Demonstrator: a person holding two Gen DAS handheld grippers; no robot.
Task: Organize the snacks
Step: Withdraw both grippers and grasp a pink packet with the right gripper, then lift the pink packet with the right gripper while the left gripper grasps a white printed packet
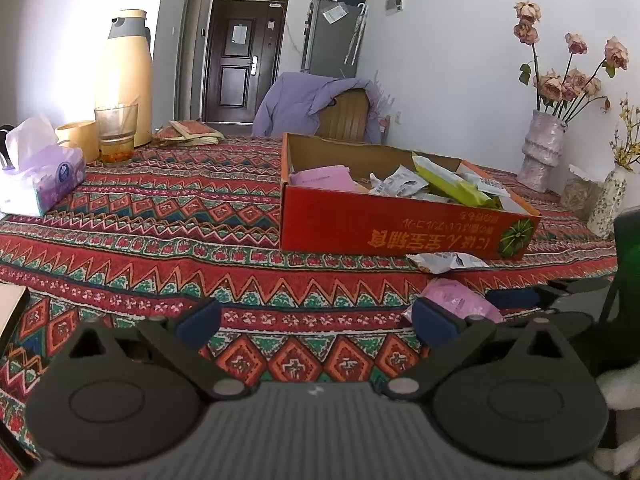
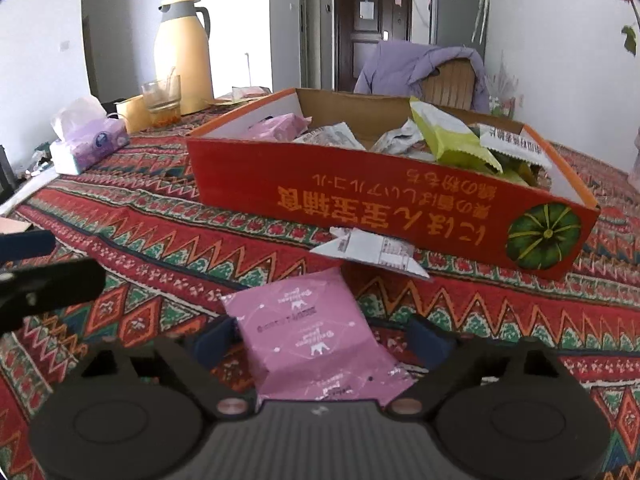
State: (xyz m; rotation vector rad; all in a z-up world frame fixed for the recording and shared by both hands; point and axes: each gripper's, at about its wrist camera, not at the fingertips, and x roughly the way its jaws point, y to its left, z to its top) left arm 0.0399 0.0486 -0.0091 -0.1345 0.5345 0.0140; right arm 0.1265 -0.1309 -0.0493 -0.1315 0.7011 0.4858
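Right gripper (image 2: 322, 342) spread wide around a pink snack packet (image 2: 316, 340) on the patterned tablecloth (image 2: 160, 240) (pads not pressing); left gripper (image 1: 316, 320) open, empty, near the red snack box (image 1: 384, 224).

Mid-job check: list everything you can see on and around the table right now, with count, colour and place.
box: one, red cardboard, centre of table, holding pink, white and green packets
pink snack packet: one, on the cloth between the right fingers
white packet: one, against the box's front wall
thermos: one, cream, far left
glass: one, clear, before the thermos
tissue pack: one, purple, left edge
vases with flowers: at least two, far right
chair with purple jacket: one, behind table
tablecloth: one, red patterned
left gripper: open, empty
right gripper: open, straddling the pink packet
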